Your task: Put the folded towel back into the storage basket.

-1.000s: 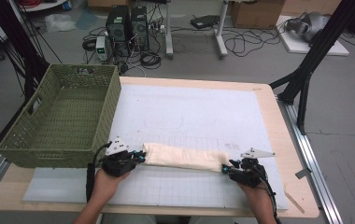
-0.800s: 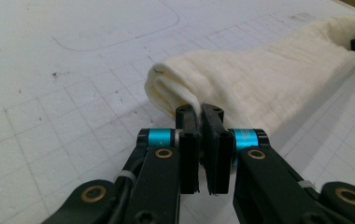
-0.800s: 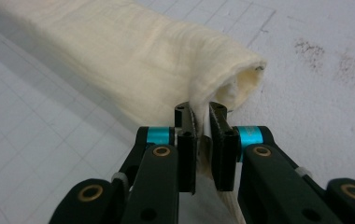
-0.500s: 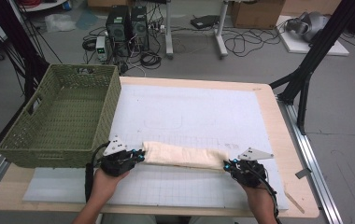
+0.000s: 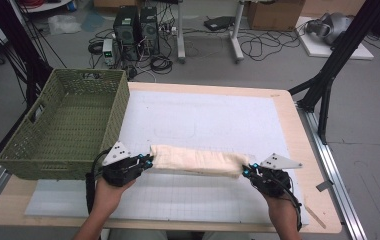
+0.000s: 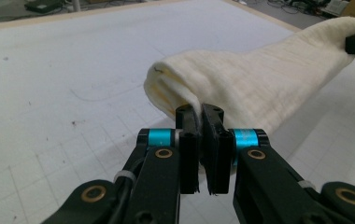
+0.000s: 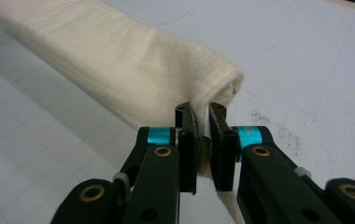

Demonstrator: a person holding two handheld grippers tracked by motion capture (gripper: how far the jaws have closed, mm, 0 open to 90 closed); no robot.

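Towel (image 5: pixel 198 160) held by both ends, low over the table's near half.

Nearest the person, the left gripper (image 5: pixel 145 161) and right gripper (image 5: pixel 246 172) each have their jaws pinched tight on an end of the towel: the left gripper view shows cloth (image 6: pixel 241 84) squeezed between its jaws, the right gripper view the same at the other end (image 7: pixel 133 65). The towel is cream, ribbed and folded into a long soft roll with rounded, layered ends; it sags slightly between the grips. It looks light, limp and not slippery, so it should bend wherever unsupported; the end folds, gripped through all layers, seem the best hold to keep it from unrolling. Beyond lies the white mat (image 5: pixel 203 120) on the table (image 5: pixel 288 115), with the green basket (image 5: pixel 63 125) at far left.
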